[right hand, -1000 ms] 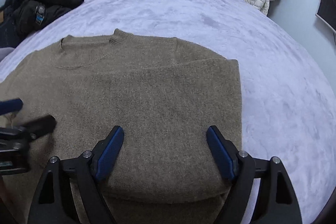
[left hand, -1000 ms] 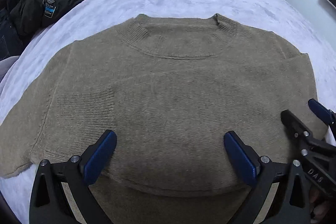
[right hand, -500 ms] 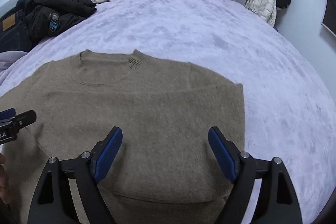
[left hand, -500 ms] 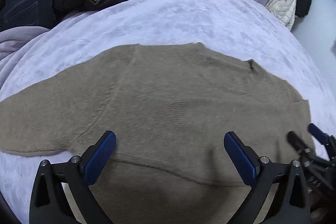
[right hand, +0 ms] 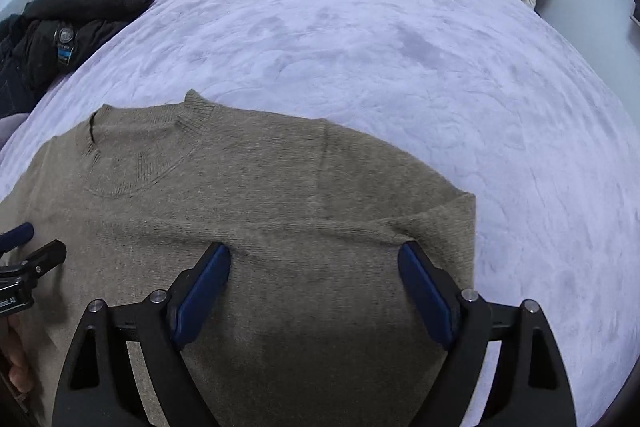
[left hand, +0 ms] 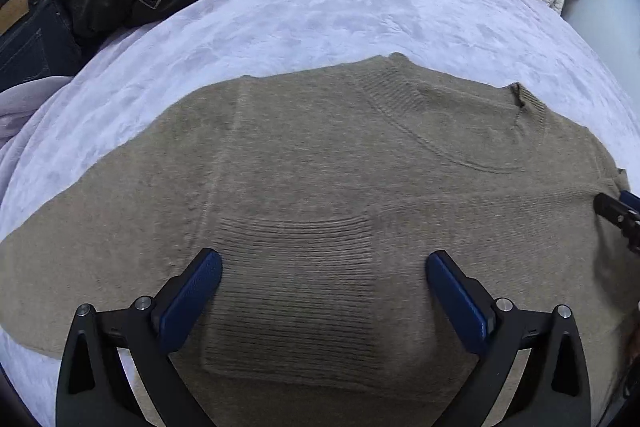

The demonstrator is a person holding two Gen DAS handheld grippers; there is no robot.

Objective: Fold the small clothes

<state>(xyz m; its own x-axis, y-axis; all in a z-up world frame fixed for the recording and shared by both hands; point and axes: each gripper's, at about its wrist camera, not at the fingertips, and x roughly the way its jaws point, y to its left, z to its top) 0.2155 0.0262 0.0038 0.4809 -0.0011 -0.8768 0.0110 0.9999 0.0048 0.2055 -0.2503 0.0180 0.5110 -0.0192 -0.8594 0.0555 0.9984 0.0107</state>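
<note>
While both jaws gape, sweater [left hand: 340, 167] lies on bed [left hand: 320, 7].

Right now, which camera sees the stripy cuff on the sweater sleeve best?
The left wrist view. The ribbed cuff lies right between the left gripper's open fingers, folded across the sweater, with its ridges clear. In the right wrist view I cannot make out the cuff; the right gripper hovers open over plain knit by the folded edge.
</note>
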